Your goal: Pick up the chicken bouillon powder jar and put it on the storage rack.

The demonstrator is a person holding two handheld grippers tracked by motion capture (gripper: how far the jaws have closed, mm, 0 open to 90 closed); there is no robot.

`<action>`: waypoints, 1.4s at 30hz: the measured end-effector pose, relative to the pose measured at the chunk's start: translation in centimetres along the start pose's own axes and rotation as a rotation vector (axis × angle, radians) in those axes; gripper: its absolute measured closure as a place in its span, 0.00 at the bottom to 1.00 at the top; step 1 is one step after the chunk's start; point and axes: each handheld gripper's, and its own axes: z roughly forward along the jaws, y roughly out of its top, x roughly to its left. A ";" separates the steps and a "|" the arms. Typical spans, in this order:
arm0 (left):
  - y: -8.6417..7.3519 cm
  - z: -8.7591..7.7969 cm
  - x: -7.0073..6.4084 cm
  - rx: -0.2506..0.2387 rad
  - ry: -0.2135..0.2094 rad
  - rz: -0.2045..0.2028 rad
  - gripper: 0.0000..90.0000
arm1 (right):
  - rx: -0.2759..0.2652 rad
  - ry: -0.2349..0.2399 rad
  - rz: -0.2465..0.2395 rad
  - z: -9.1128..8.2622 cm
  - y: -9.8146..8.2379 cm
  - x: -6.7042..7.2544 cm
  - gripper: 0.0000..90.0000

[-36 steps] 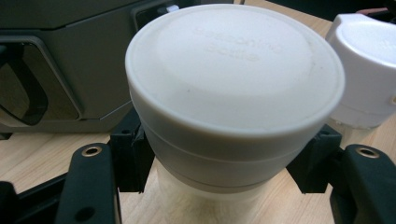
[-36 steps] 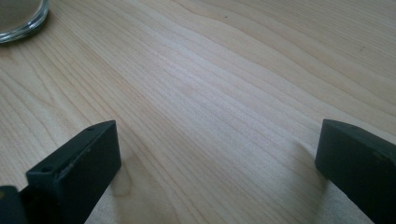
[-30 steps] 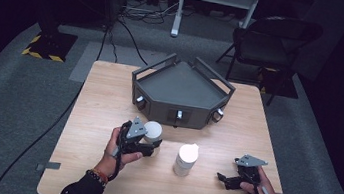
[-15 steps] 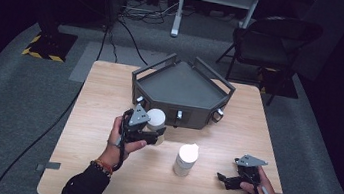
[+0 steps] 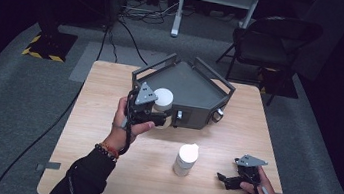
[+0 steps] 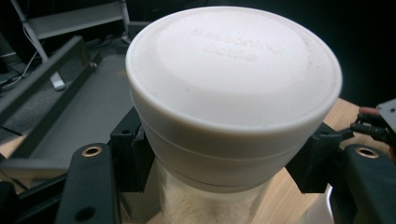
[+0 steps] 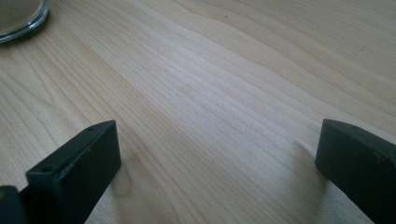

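**Seasoning bottle up off the tabletop, held under the cap**

Between my left jaws sits the seasoning bottle (image 6: 233,107), and it's a proper clamp: both black pads press on the clear body just below the wide white cap, one on each side. From the high view, my left gripper (image 5: 150,112) carries the bottle clear of the tabletop (image 5: 99,133), right at the front edge of the grey tray (image 5: 200,93), cap facing up.

Now, how does this thing handle? I judge it light, a stiff plastic shell with pale powder inside, so the weight sits low. Smooth walls could slip, but that overhanging cap rim gives me a ledge above the pads, so this neck spot is the place to hold. Squeezing harder isn't needed; keeping it upright is.

Over on the other side, my right gripper (image 5: 232,179) rests low on the tabletop near the front right corner, jaws spread wide with nothing but bare wood grain between them.

Further out, a second white-capped bottle (image 5: 186,159) stands upright mid-table, apart from both hands. Beyond the table, a dark chair (image 5: 268,39) waits on the carpet.
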 end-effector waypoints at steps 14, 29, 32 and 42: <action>3.6 1.7 0.5 -0.006 0.049 0.011 0.38 | 0.000 0.003 -0.003 0.0 0.0 -0.1 0.00; 5.1 5.0 1.7 -0.007 0.113 -0.030 0.38 | -0.001 0.004 -0.004 0.0 0.0 -0.1 0.00; 5.4 5.7 2.0 0.000 0.123 -0.035 0.38 | -0.001 0.004 -0.004 0.0 0.0 -0.1 0.00; 5.9 7.5 2.9 0.031 0.153 -0.059 0.38 | 0.000 0.006 -0.006 0.0 0.0 -0.1 0.00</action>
